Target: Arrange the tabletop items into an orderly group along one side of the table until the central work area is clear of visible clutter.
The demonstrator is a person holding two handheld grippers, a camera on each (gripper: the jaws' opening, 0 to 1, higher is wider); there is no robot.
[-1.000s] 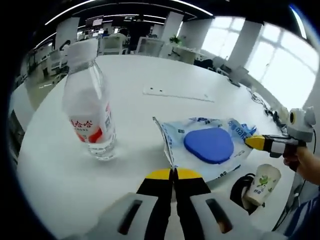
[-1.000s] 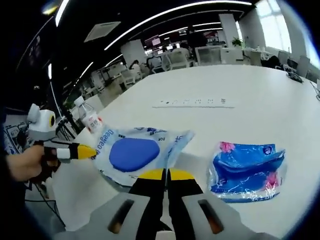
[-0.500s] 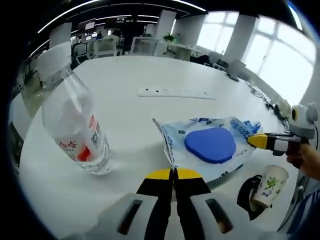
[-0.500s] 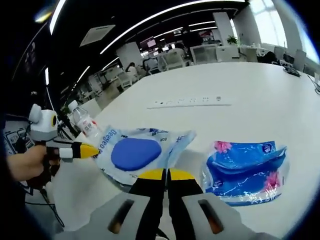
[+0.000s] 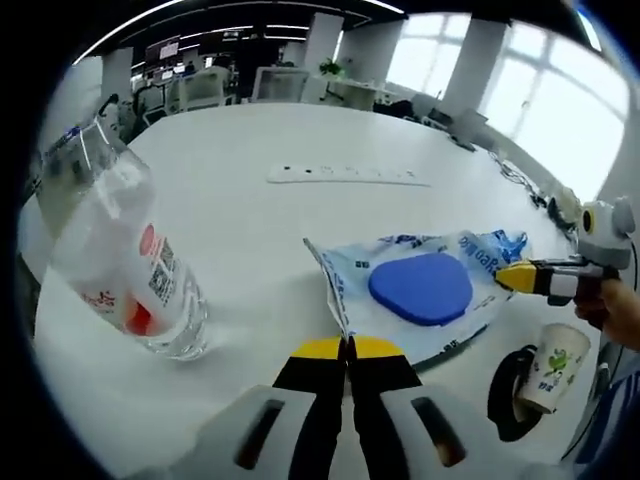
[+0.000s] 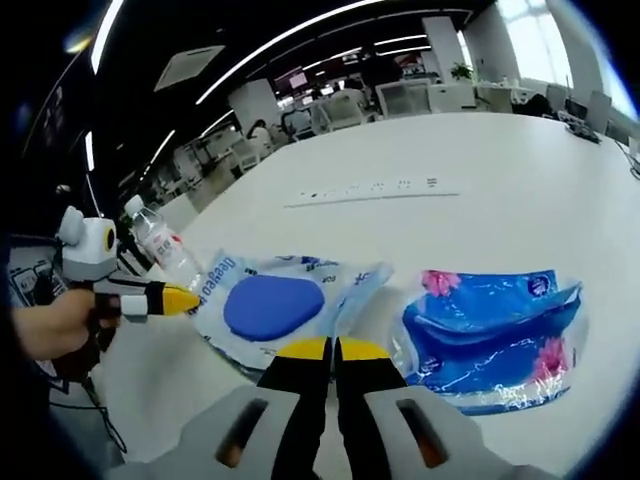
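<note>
A white-and-blue wipes pack (image 5: 420,290) with a blue oval lid is stretched between both grippers over the white table (image 5: 250,230). My left gripper (image 5: 348,345) is shut on its near corner. My right gripper (image 5: 515,277), entering from the right in a hand, pinches the far end. In the right gripper view the same pack (image 6: 272,308) sits between my right gripper (image 6: 333,348), shut on its corner, and the left gripper (image 6: 175,300). A clear water bottle (image 5: 125,265) with a red label stands to the left. A blue tissue pack (image 6: 490,335) lies to the right.
A white power strip (image 5: 345,175) lies across the middle of the table. A paper cup (image 5: 555,365) with a green print stands by a black object (image 5: 505,395) at the lower right. Office desks and chairs (image 5: 215,90) are beyond the table.
Both cameras have shifted: the bottle sits further left and more tilted in the left gripper view, and the blue tissue pack looks closer in the right gripper view. Both grippers still hold the wipes pack.
</note>
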